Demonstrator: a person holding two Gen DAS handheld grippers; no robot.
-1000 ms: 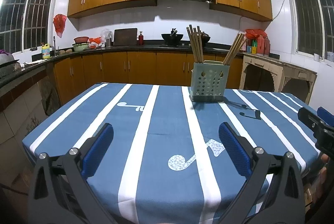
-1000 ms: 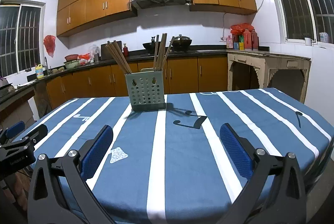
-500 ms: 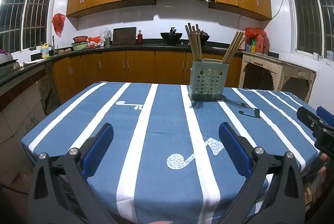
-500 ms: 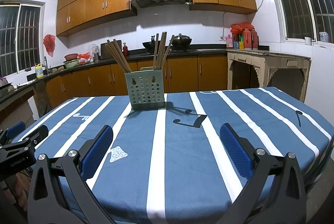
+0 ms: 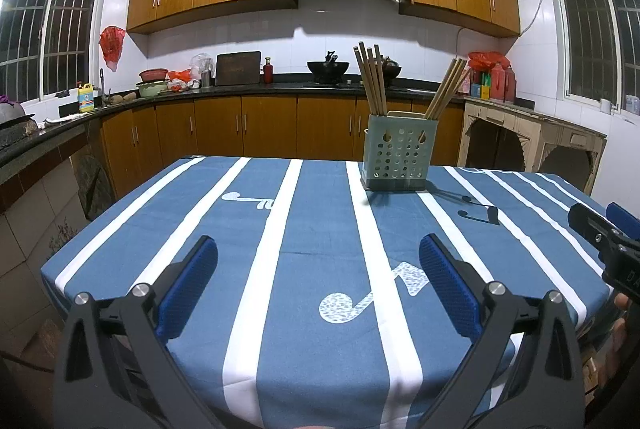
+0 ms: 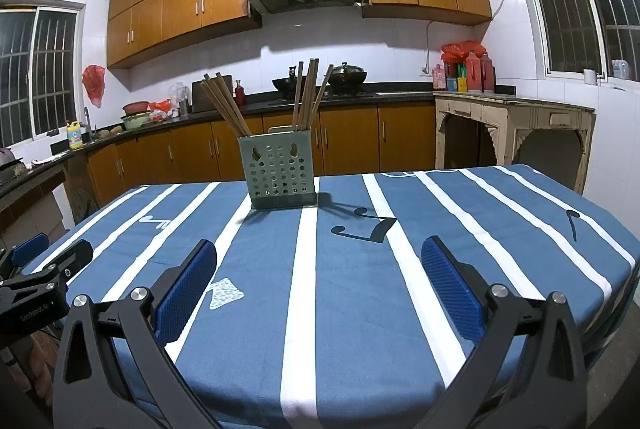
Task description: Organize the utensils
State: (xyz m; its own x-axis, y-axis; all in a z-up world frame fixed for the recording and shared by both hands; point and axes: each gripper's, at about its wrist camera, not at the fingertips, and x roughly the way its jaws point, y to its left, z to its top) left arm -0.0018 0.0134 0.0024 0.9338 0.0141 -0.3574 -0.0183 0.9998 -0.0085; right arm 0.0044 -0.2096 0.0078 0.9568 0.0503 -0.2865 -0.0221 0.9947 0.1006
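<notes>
Seemingly done: chopsticks [image 6: 306,95] stand in the holder [image 6: 278,169] at 12 o'clock, both tools [image 5: 318,265] [image 6: 318,265] wide and empty.

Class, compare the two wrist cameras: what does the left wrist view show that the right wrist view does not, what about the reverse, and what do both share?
Only the left wrist view shows the white-speckled music note print on the tablecloth. Only the right wrist view shows the thin dark note near the table's right edge. Both show the grey-green perforated plastic utensil holder with wooden chopsticks, the blue white-striped tablecloth and two open claws, left claw and right claw.
</notes>
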